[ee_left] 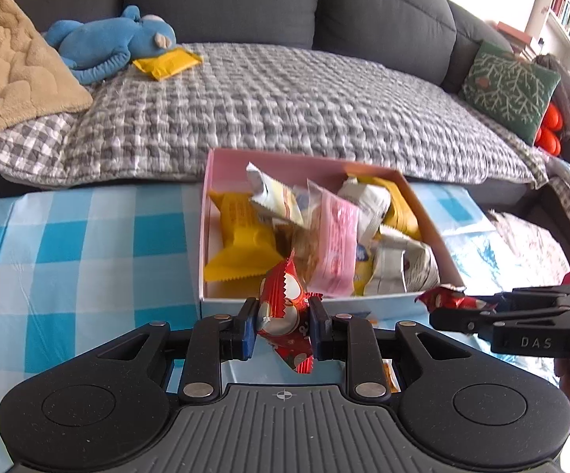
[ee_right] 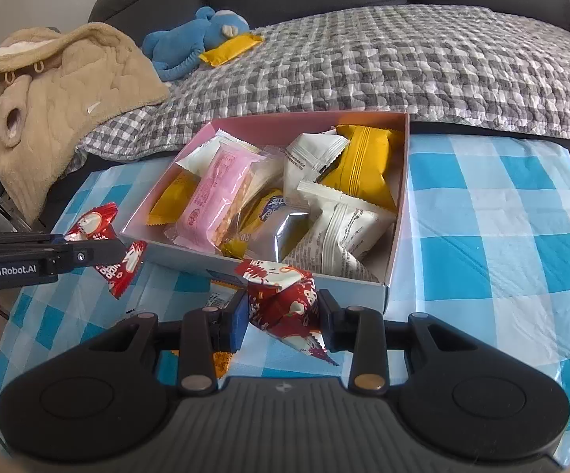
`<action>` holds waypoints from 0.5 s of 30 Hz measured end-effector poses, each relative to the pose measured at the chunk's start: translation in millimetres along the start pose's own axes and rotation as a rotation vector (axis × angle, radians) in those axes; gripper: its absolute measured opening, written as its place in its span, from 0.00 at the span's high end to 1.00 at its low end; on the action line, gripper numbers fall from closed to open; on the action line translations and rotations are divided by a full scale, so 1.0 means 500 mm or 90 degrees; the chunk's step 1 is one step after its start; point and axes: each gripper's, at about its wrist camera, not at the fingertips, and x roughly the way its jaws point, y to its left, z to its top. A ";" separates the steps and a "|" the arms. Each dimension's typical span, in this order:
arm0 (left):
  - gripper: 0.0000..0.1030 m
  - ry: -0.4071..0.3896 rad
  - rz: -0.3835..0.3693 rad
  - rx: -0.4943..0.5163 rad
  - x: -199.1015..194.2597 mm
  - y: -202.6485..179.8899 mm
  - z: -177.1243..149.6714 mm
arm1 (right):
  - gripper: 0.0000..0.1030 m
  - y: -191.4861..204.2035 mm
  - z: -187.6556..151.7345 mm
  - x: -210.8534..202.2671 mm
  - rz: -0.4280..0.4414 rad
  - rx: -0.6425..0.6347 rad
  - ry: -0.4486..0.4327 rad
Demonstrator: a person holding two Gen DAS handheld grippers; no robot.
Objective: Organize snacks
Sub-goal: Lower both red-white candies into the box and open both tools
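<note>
A pink-lined box [ee_left: 221,157] [ee_right: 399,213] on the blue checked tablecloth holds several yellow, white and pink snack packs. My left gripper [ee_left: 283,329] is shut on a red snack pack [ee_left: 285,307] just in front of the box's near wall; it shows from the side in the right wrist view [ee_right: 99,254]. My right gripper [ee_right: 281,317] is shut on another red snack pack [ee_right: 285,299] at the box's near edge; in the left wrist view it [ee_left: 458,311] holds that pack [ee_left: 440,299] at the box's right corner.
A yellow snack pack [ee_left: 166,62] [ee_right: 231,50] lies on the checked sofa cover beside a blue plush toy [ee_left: 111,41] [ee_right: 194,39]. A tan fleece blanket [ee_right: 56,98] lies left, a green cushion [ee_left: 509,86] right. An orange pack [ee_right: 221,360] lies under my right gripper.
</note>
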 end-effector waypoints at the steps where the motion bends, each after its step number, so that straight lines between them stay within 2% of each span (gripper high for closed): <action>1: 0.77 -0.003 0.002 -0.002 -0.002 0.002 0.003 | 0.68 0.000 0.001 -0.001 0.002 0.001 -0.001; 15: 0.77 -0.017 0.013 -0.021 0.014 0.014 0.023 | 0.68 0.007 0.022 -0.004 0.016 0.012 -0.032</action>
